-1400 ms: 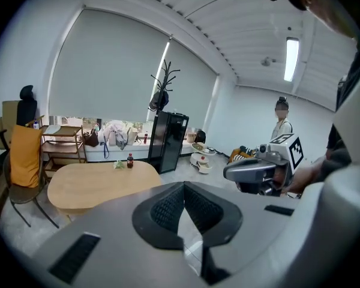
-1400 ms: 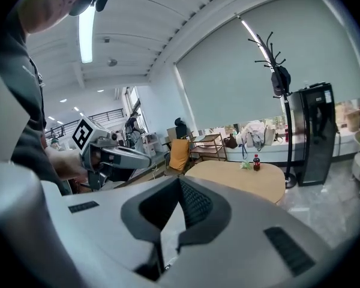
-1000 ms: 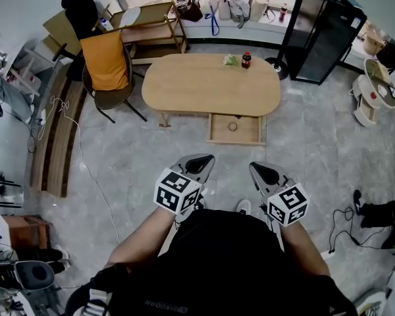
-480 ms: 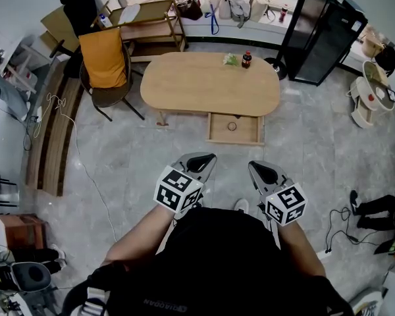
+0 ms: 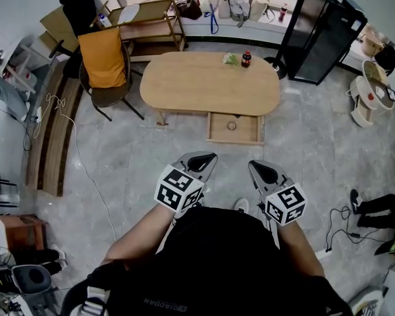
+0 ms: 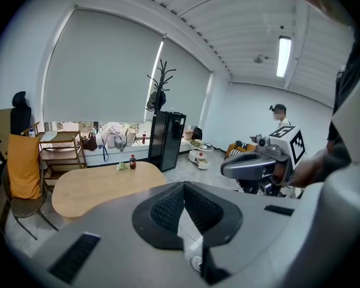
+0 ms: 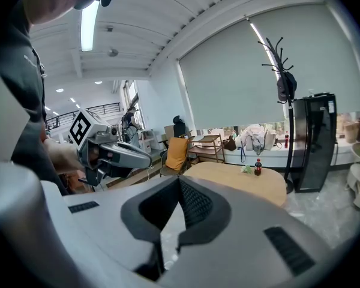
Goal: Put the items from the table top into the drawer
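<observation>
A grey marbled floor (image 5: pixel 316 150) holds an oval light-wood table (image 5: pixel 197 87), an orange-draped chair (image 5: pixel 104 61) and a tall black cabinet (image 5: pixel 326 31). Grey roller blinds (image 6: pixel 108 71) cover wide windows.

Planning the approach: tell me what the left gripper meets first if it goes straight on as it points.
Nothing close. The left gripper, fingers together, points over bare floor past the end of the wooden table; the black cabinet looks first in line, though depth is unclear.

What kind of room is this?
Probably an office lounge or break room: an oval wooden table with an open drawer, a tall black cabinet, and a chair with an orange cover.
</observation>
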The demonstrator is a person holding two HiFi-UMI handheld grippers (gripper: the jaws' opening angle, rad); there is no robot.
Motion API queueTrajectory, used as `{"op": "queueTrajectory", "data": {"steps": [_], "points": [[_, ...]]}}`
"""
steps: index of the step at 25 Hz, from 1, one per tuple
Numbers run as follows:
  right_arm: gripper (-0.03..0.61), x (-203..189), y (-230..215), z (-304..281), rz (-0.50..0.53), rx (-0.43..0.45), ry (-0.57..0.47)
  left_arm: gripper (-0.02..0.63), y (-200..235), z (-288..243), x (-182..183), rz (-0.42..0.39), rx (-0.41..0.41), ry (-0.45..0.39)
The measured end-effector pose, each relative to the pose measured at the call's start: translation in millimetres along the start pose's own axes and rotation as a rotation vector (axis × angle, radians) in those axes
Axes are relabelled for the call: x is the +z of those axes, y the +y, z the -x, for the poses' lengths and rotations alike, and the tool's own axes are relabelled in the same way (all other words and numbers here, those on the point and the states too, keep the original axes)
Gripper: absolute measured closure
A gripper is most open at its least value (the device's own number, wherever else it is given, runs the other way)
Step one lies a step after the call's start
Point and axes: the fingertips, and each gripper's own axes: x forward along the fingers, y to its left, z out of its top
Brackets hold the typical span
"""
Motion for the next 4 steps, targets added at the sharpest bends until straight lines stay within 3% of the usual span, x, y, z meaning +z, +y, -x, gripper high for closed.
{"op": "queueTrajectory", "data": {"steps": [4], "points": [[0.575,-0.9,-1.2,0.5,-0.001,-0.002,0.000,0.609,-0.3,-1.1,1.0,0.000,-0.001,-0.003]]}}
